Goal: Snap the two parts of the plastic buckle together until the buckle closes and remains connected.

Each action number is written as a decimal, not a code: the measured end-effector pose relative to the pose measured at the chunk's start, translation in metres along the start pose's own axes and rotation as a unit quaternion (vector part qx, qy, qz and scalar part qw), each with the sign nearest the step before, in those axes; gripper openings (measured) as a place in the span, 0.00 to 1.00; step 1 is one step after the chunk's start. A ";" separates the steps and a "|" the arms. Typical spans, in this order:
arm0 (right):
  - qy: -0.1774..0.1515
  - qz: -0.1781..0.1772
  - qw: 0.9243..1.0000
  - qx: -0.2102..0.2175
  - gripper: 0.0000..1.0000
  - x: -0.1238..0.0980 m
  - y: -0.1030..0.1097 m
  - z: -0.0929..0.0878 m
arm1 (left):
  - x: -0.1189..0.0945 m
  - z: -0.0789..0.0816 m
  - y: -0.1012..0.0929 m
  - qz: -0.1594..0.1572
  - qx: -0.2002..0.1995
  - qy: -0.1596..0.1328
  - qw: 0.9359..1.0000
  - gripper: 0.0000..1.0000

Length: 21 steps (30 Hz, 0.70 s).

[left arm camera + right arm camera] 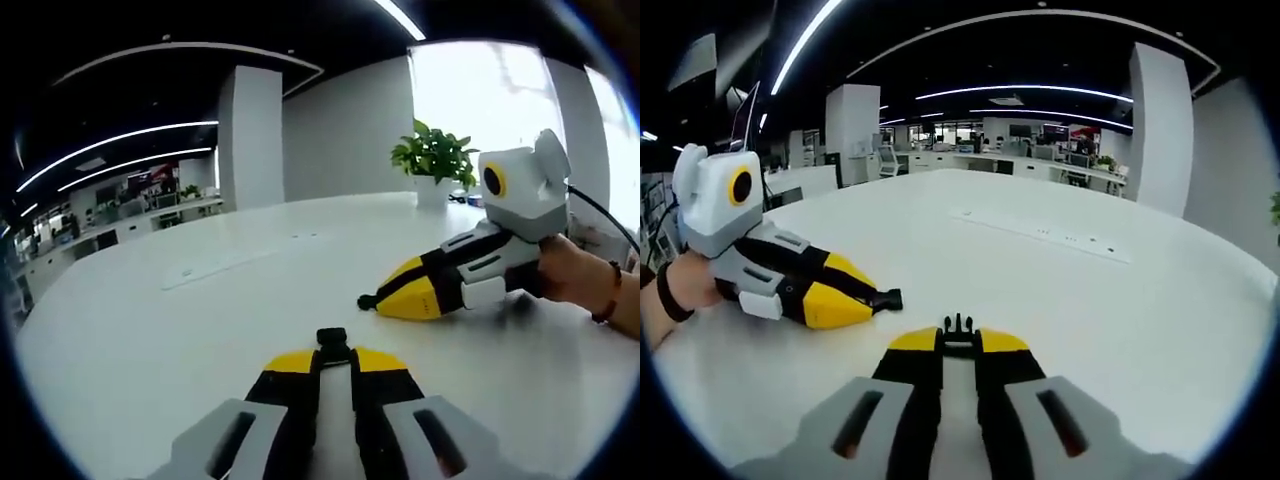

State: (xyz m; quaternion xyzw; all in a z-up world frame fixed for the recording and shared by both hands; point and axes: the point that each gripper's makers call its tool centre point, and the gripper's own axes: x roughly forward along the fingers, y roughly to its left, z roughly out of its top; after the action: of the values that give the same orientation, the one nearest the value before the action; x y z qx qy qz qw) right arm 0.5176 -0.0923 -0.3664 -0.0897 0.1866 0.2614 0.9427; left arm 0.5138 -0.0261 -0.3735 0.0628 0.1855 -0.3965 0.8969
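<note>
- Left tongs (332, 340), left gripper view: jaws clenched on a small black buckle half (332, 337) that pokes out past the yellow tips. It looks like the blunt socket piece, though it is too small to be sure.
- Right tongs (958, 328), right gripper view: jaws clenched on the other buckle half (958, 324). Short black prongs stand up at the tip, so probably the pronged piece.
- Each tool shows in the other's view. The right tongs lie low over the white surface (200, 330), black piece at the nose, with a hand (570, 272) wrapped round the rear grip and a dark band at the wrist.
- Pose: both tools held low and near flat over the surface, noses angled toward each other, tips near but apart. Nothing mated yet.
- Risk, misalignment: the noses meet at an angle, not head-on. Pushed together like this, the prongs would likely catch the socket's edge and jam or skid off.
- Risk, slip: each half is pinched by a small part only. Side load during the push could twist a piece in the jaws or pop it out onto the surface.
- Risk, false close: pressing short of the click leaves the halves resting together, not latched; they would part on release.
- Potted plant (434, 155) stands well apart at the far edge.
</note>
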 end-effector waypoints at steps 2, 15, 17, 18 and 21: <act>-0.003 -0.001 1.000 0.003 0.10 -0.001 0.000 0.002 | 0.000 0.000 0.001 0.004 -0.008 0.001 1.000 0.10; -0.001 -0.004 1.000 0.011 0.10 -0.004 0.002 0.004 | -0.010 0.011 0.005 0.021 -0.018 -0.008 1.000 0.10; -0.002 -0.006 1.000 0.011 0.10 -0.005 0.001 0.005 | -0.011 0.012 0.006 0.022 -0.021 -0.011 0.999 0.10; -0.002 -0.008 1.000 0.011 0.10 -0.005 0.000 0.005 | -0.011 0.013 0.006 0.020 -0.024 -0.015 0.999 0.10; -0.003 -0.007 1.000 0.013 0.10 -0.006 0.000 0.006 | -0.012 0.015 0.007 0.020 -0.039 -0.019 0.999 0.10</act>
State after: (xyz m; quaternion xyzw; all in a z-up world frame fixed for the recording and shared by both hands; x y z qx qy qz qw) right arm 0.5147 -0.0931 -0.3590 -0.0785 0.1867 0.2524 0.9462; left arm 0.5155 -0.0172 -0.3551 0.0243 0.1825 -0.3726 0.9096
